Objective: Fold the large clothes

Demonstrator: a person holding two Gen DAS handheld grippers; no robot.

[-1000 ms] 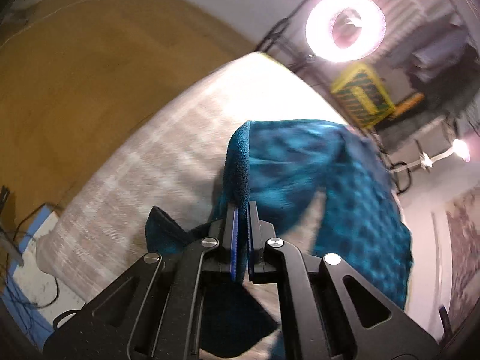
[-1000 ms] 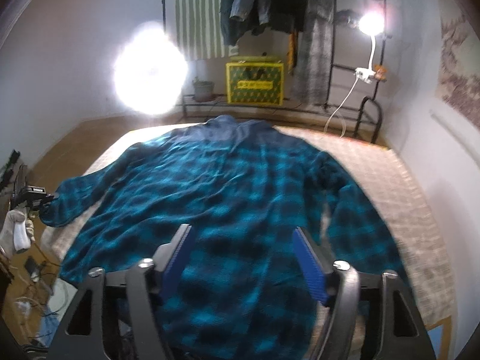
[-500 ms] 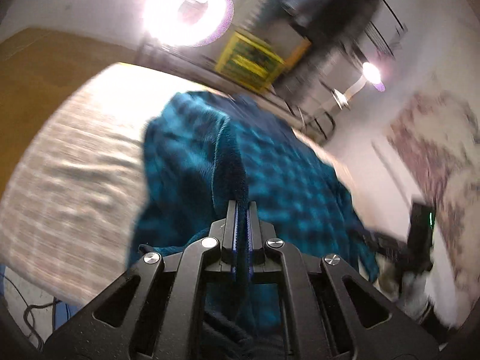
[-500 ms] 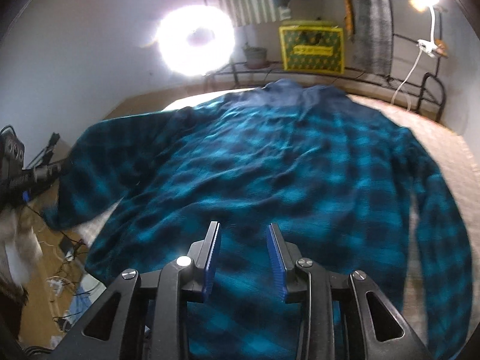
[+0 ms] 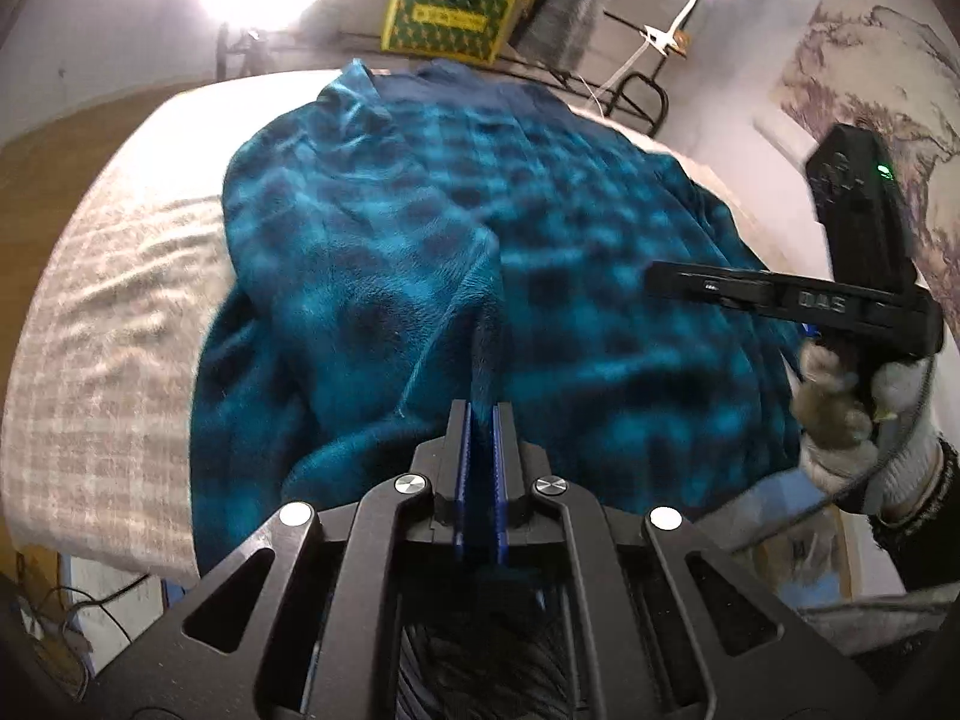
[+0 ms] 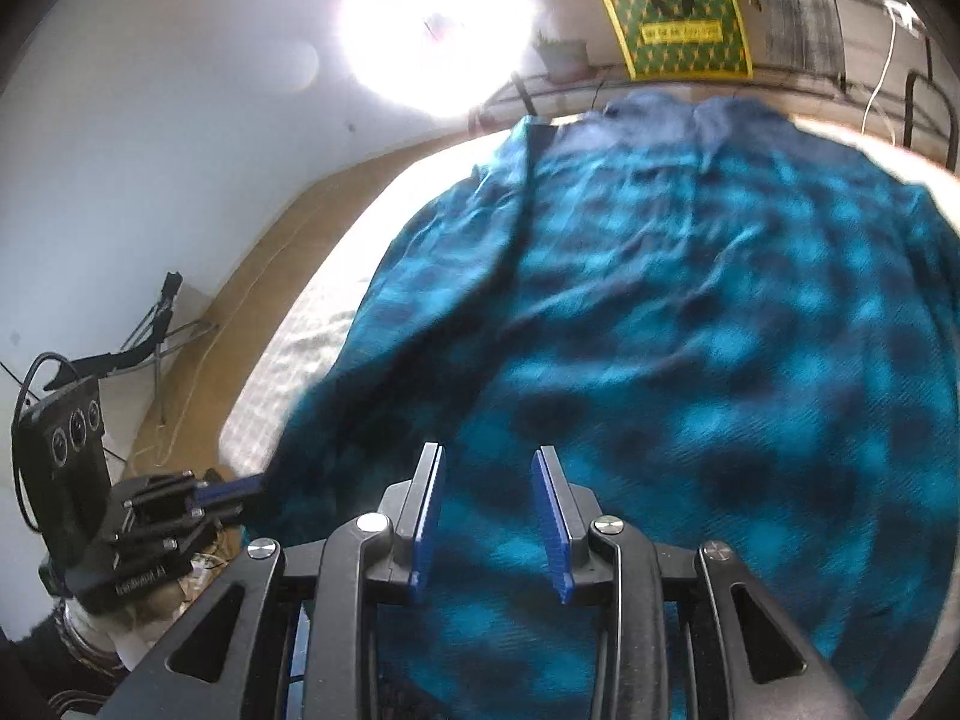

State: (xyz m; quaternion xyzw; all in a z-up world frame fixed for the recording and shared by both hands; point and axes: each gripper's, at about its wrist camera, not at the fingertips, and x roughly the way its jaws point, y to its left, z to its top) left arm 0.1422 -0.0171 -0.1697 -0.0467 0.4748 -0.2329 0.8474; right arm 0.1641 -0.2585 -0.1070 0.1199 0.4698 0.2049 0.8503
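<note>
Shirt (image 5: pixel 480 228) looks soft, floppy, prob light; grab hems/cuffs. Left gripper (image 5: pixel 480 420) clamped on sleeve edge; right gripper (image 6: pixel 489 516) half-open, just narrowed, empty.

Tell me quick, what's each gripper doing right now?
Left gripper: shut on the shirt, pinching its sleeve.
Right gripper: open, holding nothing; jaws have just been closing, above the shirt.

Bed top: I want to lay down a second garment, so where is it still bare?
Bare blanket shows only as a strip along the shirt's left side, out to the bed edge. The shirt crowds the middle and right, its sleeve pinched in the left tongs.
</note>
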